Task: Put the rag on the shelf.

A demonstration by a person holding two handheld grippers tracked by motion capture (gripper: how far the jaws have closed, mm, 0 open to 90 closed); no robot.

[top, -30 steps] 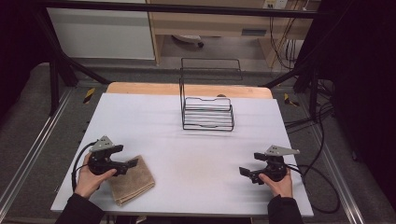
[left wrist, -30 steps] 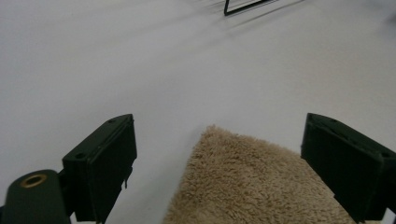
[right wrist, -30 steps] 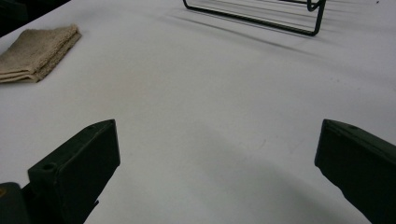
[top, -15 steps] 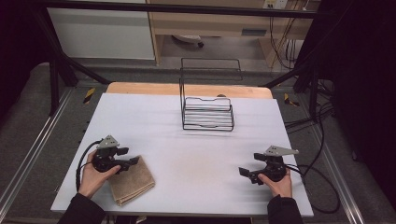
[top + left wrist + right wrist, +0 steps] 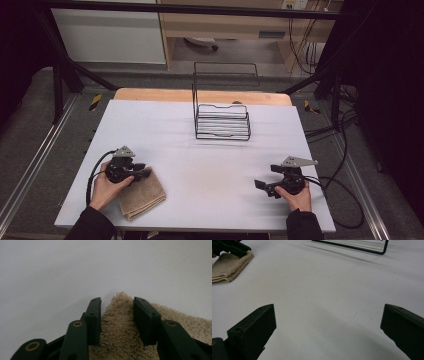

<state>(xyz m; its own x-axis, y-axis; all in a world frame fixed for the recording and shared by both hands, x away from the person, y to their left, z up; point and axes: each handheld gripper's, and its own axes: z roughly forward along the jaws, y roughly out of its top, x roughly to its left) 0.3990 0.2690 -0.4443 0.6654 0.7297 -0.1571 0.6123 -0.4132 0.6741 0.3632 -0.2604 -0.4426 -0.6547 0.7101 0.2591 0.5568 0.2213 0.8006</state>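
A folded beige towel (image 5: 142,195) lies at the near left of the white surface (image 5: 200,150), and its far corner sits between the jaws of the left hand-held gripper (image 5: 117,315). Those jaws have just been closing and now flank the tuft of terry closely, but I cannot tell for sure that the pads already press on it. So the work looks to be at its very start — the pick-up is under way, the towel not yet lifted, and wherever it is meant to go is all still to do. The cloth is thick, looped and soft, folded into a layered rectangle with rounded edges. The right hand-held gripper (image 5: 265,186) rests at the near right, spread wide with nothing between its jaws. At the far middle of the surface stands a black wire rack (image 5: 222,120) — thin rods, tall back frame, empty.
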